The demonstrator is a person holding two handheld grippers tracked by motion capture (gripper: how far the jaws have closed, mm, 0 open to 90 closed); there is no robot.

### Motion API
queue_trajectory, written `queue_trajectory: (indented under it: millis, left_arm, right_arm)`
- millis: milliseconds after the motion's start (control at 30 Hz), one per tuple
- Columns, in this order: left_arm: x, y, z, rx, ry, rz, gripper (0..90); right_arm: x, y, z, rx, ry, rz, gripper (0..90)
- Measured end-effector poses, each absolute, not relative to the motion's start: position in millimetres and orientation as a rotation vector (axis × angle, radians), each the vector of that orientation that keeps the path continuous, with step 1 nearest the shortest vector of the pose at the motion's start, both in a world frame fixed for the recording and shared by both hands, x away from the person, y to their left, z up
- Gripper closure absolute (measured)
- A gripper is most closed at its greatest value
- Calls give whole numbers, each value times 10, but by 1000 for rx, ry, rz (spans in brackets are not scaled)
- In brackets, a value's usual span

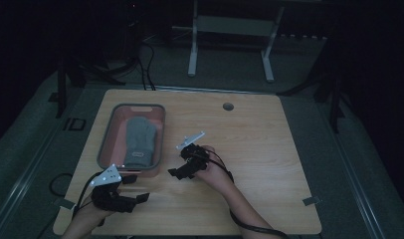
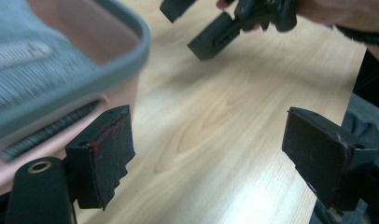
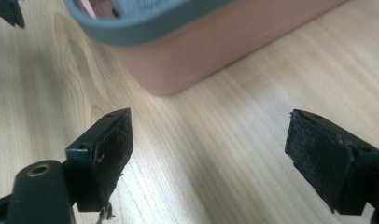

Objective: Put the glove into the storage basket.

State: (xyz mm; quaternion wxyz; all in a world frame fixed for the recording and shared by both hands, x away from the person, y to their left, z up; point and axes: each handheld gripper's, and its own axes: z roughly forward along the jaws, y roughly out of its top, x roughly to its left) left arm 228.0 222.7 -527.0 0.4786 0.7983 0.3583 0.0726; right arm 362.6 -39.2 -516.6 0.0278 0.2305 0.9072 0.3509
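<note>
So there was one wooden table (image 1: 269, 149) in a pretty dark room, and on its left half sat one pink bin (image 1: 110, 130) with a grey rim. Inside it lay one grey knitted mitten (image 1: 140, 140), flat, with a small label near its lower end. That was the only loose item I could count.

Two grippers total. The left gripper (image 1: 139, 189) hung at the lower left of the high view, just below the bin's near end, jaws spread wide with nothing between them. In its own view the bin's corner sat right beside the left jaw.

The right gripper (image 1: 181, 165) was near the middle of the frame, just right of the bin, also wide and empty, over bare wood.
</note>
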Motion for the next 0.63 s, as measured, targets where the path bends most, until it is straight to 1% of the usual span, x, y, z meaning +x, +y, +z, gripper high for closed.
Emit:
queue_trajectory:
  millis: [133,300,400,633]
  left_arm:
    - [2278,2209,-5421,1967,884,173,172]
    - [2290,2244,-5543,1951,916,180,172]
    - [2308,2266,-5613,1943,938,153,172]
    - [2315,2294,-5642,1929,941,146,172]
  right_arm:
    - [3621,-428,-5272,716,2808,1089,150]
    - [3613,-503,-5384,698,2797,1102,143]
    - [3593,-530,-5452,664,2790,1099,143]
    - [3573,-572,-5545,641,2765,1107,146]
